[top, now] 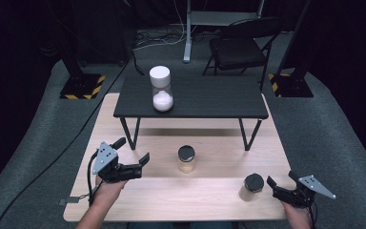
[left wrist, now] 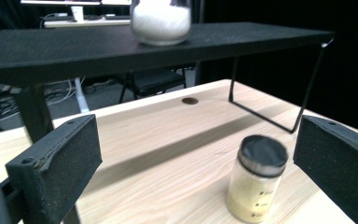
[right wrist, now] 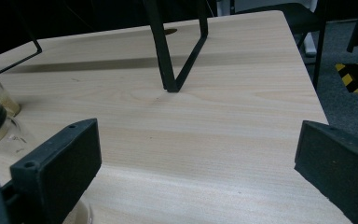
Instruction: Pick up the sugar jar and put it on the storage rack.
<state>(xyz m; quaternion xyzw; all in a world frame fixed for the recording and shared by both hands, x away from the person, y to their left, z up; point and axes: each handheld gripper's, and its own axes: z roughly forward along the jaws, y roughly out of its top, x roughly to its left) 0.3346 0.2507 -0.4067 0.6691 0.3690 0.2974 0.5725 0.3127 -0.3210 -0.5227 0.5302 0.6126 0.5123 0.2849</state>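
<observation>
Pale wood worktop (top: 138,200): your left gripper (top: 132,158) and right gripper (top: 282,178) both have fingers spread wide, empty. Mid-worktop, the black-lidded jar (top: 187,159) looks glassy, probably slippery and breakable; grip its body below the lid.

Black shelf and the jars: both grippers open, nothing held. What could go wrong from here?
1. The white-lidded jar stands tall on the black shelf; reaching for it could jolt the shelf and tip it.
2. The right gripper sits close beside the near jar, off line; closing now might knock it over.
3. The left gripper points at the middle jar; a fast approach may shove it.
</observation>
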